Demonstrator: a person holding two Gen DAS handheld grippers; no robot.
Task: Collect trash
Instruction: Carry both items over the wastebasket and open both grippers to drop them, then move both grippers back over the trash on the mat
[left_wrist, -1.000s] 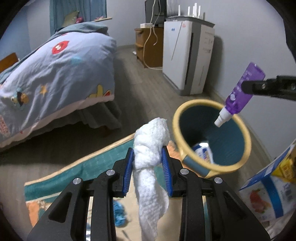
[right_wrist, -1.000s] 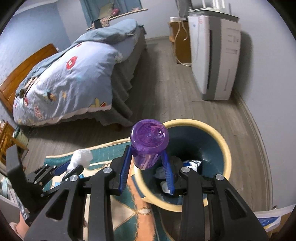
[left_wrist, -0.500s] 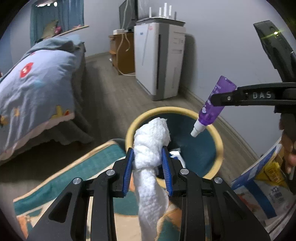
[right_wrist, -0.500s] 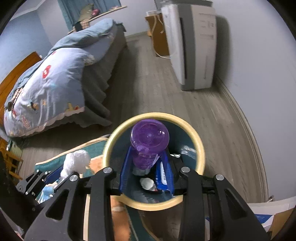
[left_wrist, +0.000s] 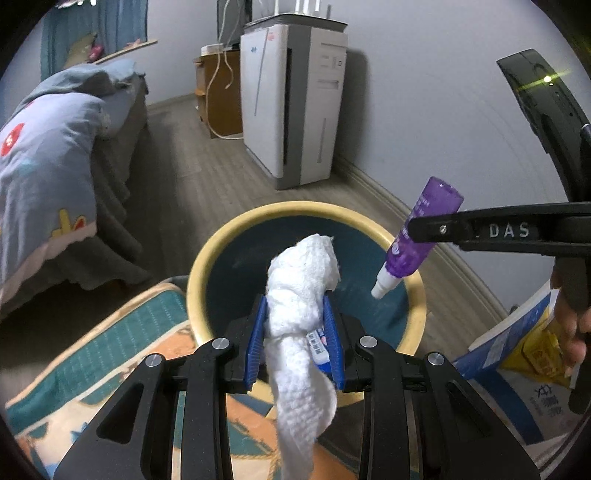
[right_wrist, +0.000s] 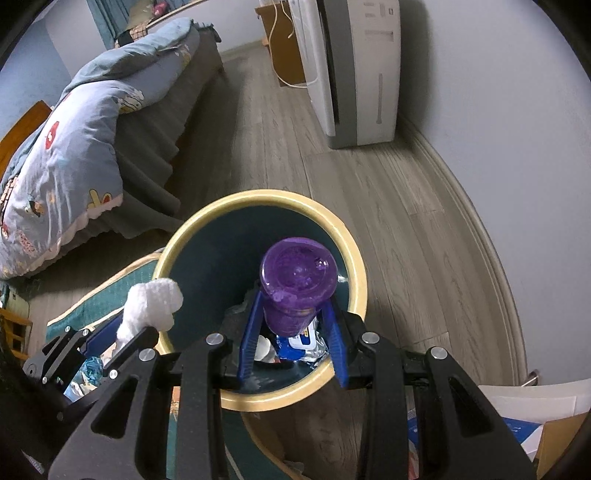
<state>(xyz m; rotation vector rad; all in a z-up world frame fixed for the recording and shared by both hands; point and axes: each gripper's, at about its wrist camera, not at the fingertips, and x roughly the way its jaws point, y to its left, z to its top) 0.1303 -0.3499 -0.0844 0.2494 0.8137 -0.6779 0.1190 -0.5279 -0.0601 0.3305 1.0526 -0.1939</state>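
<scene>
My left gripper (left_wrist: 297, 339) is shut on a crumpled white tissue wad (left_wrist: 301, 288), which hangs just over the near rim of the teal bin with a yellow rim (left_wrist: 207, 254). In the right wrist view the same wad (right_wrist: 153, 302) shows at the bin's left rim (right_wrist: 258, 195). My right gripper (right_wrist: 291, 332) is shut on a purple bottle (right_wrist: 297, 284), held cap-down over the bin's mouth. From the left wrist view the purple bottle (left_wrist: 421, 236) tilts with its white cap above the bin's right side. Wrappers (right_wrist: 301, 343) lie at the bin's bottom.
A bed with a blue quilt (left_wrist: 40, 158) stands at the left. A white air purifier (left_wrist: 295, 107) and a wooden cabinet (left_wrist: 218, 92) stand against the back wall. A patterned rug (left_wrist: 110, 354) lies under the bin. A printed paper bag (left_wrist: 517, 369) sits at the right, beside a hand (left_wrist: 569, 325).
Both grippers moved toward the bin and lower. The tissue wad now hangs at the bin's rim, and the purple bottle is over its opening. Both grips are unchanged.
</scene>
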